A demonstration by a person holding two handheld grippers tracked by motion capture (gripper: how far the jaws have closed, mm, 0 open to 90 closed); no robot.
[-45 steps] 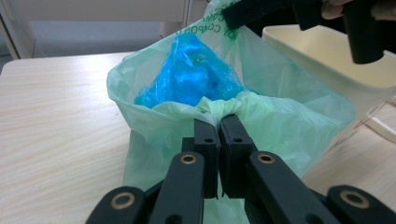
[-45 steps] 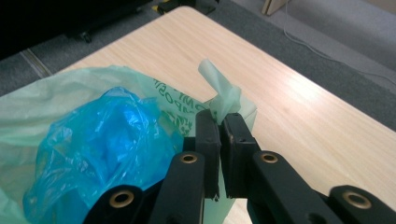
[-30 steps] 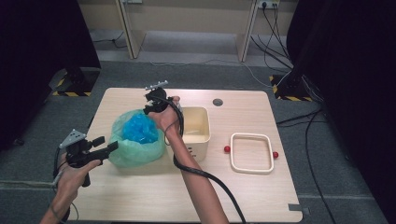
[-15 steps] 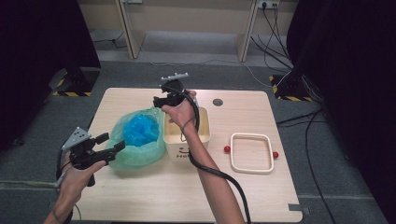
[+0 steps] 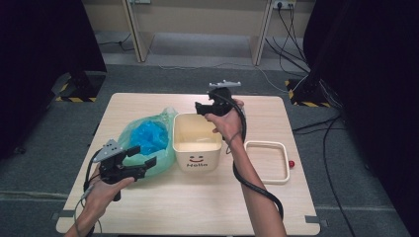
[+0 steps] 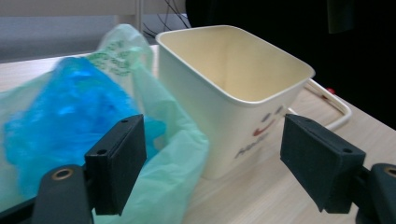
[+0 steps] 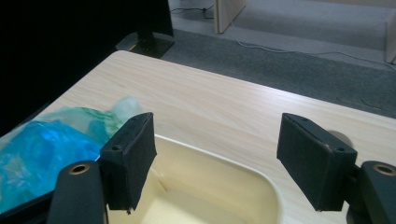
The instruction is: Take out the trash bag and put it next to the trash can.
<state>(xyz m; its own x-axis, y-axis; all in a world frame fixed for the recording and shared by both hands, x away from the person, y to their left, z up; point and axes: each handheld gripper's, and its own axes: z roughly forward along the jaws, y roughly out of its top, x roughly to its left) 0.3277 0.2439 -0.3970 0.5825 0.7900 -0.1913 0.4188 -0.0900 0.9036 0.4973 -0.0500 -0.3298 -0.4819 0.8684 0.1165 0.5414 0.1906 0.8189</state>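
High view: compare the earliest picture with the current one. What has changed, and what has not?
Both grippers have drawn away from the green plastic bag of blue material, jaws just opening, empty: left gripper toward the near edge, right gripper beyond the cream tub. The cream rectangular frame stayed.

Grey carpet (image 5: 346, 197), dark curtains (image 5: 44, 59)

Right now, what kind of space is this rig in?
Probably a lab or a recording room, not a home. A single wooden table stands on grey carpet, black curtains hang at both sides, and yellow-black hazard tape marks the stand bases. Loose cables run to a wall socket.
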